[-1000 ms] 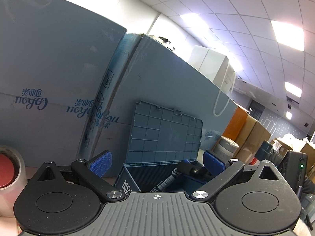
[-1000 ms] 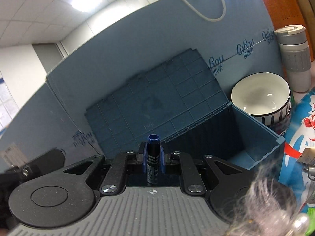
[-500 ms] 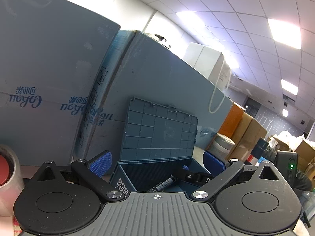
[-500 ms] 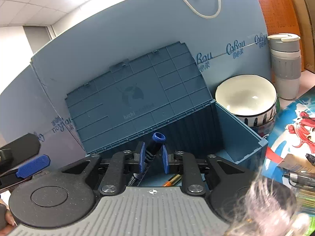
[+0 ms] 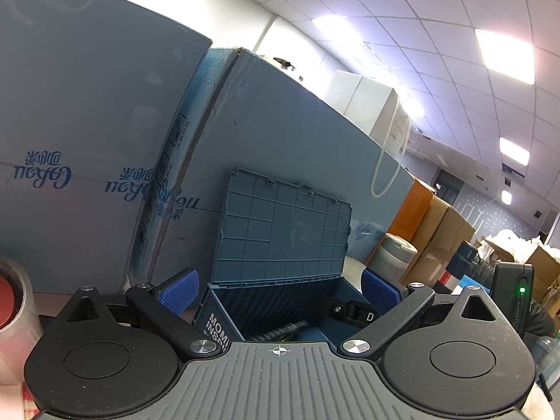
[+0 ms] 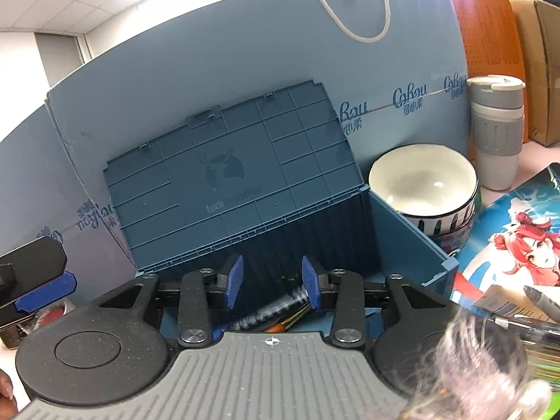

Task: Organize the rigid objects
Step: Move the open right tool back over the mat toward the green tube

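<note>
A blue plastic storage box (image 6: 406,241) stands open, its ribbed lid (image 6: 227,182) leaning back against a big blue carton. My right gripper (image 6: 272,280) is open and empty, just above the box. A dark marker pen (image 6: 269,311) lies inside the box below it, beside an orange-tipped pen (image 6: 292,319). My left gripper (image 5: 278,288) is open and empty, in front of the same box (image 5: 217,318); the marker (image 5: 280,330) shows inside. The right gripper's black finger link (image 5: 353,311) reaches over the box.
A white bowl (image 6: 423,182) sits right of the box, a grey-white tumbler (image 6: 497,129) behind it. Loose pens (image 6: 539,301) lie on an anime-print mat (image 6: 518,245) at right. A tape roll (image 5: 14,315) stands at far left. Blue cartons (image 5: 87,140) wall the back.
My right gripper opened and let go of the marker, which dropped into the box. The right gripper tilted down over the box. The left gripper barely moved.
</note>
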`<state>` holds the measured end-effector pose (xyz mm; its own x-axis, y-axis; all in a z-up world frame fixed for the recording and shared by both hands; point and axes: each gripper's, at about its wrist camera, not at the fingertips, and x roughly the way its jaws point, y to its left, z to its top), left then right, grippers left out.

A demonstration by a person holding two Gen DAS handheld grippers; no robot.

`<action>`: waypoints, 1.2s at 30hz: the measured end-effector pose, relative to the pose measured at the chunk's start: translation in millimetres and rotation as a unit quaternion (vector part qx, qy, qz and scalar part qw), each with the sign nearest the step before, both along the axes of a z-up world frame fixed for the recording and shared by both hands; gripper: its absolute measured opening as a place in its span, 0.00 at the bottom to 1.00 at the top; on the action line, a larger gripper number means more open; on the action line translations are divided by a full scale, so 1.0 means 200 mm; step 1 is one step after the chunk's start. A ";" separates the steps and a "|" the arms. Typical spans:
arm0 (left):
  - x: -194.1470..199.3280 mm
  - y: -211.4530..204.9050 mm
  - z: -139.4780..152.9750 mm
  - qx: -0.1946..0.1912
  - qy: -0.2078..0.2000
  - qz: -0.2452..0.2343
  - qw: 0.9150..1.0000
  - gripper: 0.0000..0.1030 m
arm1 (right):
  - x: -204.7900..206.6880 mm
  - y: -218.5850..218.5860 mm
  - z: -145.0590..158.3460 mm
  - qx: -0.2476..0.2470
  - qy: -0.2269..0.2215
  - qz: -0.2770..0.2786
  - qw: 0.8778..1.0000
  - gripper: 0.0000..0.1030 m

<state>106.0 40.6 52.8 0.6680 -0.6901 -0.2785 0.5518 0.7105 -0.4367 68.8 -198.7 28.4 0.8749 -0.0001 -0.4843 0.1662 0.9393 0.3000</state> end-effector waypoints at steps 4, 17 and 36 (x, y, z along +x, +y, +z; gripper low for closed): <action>-0.01 0.00 0.00 -0.004 -0.004 -0.003 1.000 0.98 | -0.05 0.00 0.03 -0.004 -0.016 -0.004 1.000 0.50; -0.13 -0.10 0.07 -0.014 -0.032 -0.063 0.997 0.98 | -0.57 -0.17 0.19 -0.067 -0.138 -0.014 0.988 0.93; -0.40 -0.64 -0.11 0.113 -0.032 -0.217 0.969 1.00 | -1.09 -0.43 -0.04 -0.253 -0.034 0.048 0.966 1.00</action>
<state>25.1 -88.3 31.7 0.3500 -0.8358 -0.4230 0.8407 0.4795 -0.2517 -149.1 -283.7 20.1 0.9122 -0.1392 -0.3853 0.0675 0.9787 -0.1938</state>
